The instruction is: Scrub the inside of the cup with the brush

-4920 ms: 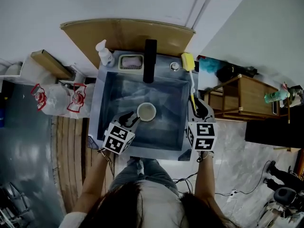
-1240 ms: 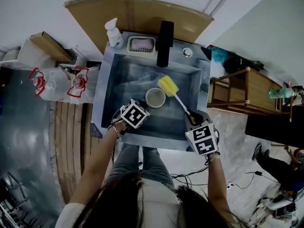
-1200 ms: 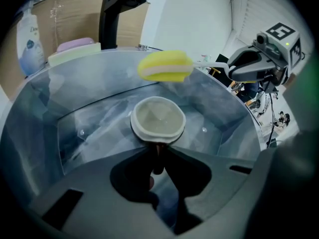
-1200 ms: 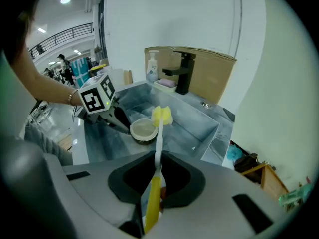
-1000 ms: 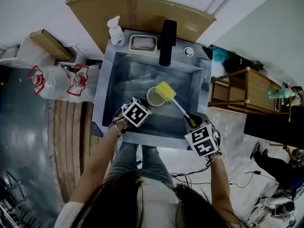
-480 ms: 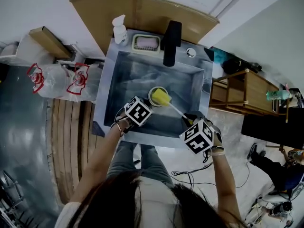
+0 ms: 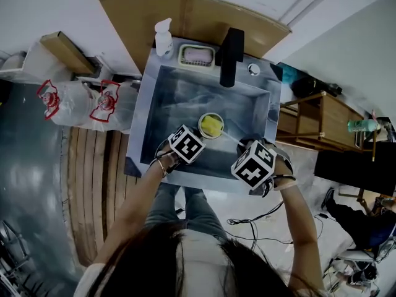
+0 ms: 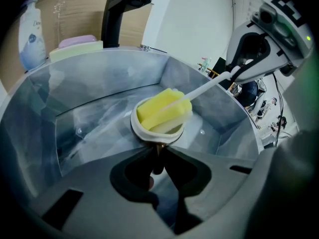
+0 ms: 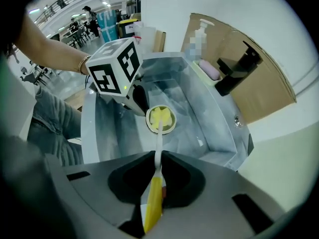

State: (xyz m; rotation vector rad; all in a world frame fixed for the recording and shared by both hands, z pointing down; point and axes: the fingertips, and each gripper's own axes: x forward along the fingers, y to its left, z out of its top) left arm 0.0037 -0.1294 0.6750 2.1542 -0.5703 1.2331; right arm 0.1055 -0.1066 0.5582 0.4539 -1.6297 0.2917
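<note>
Left tongs (image 8: pixel 157 156): clenched on the near edge of the cup (image 8: pixel 142 131). Whether they pinch a handle or the bare rim cannot be told. The cup stands upright on the floor of the steel sink (image 7: pixel 179 98), near the front wall.

Centre: the yellow foam head (image 8: pixel 162 111) of the brush (image 9: pixel 158 143) sits in the cup's mouth. It is partly below the rim and partly proud of it.

Right tongs (image 9: pixel 157 161): grasping the brush by its handle, where the white shaft meets the yellow grip. They point down toward the cup from the sink's right front.

Assessment: the scrub appears to be at its start, with the head entered but not seated.

Recommendations:
- Keep the left clamp firm, so the cup neither spins nor tips.
- Bring the shaft closer to the cup's axis before pressing down. A slanted push would lever the rim sideways.
- Seat the foam to the bottom, then twist and stroke along the wall.
- Apply moderate force; the thin shaft looks flexible.
</note>
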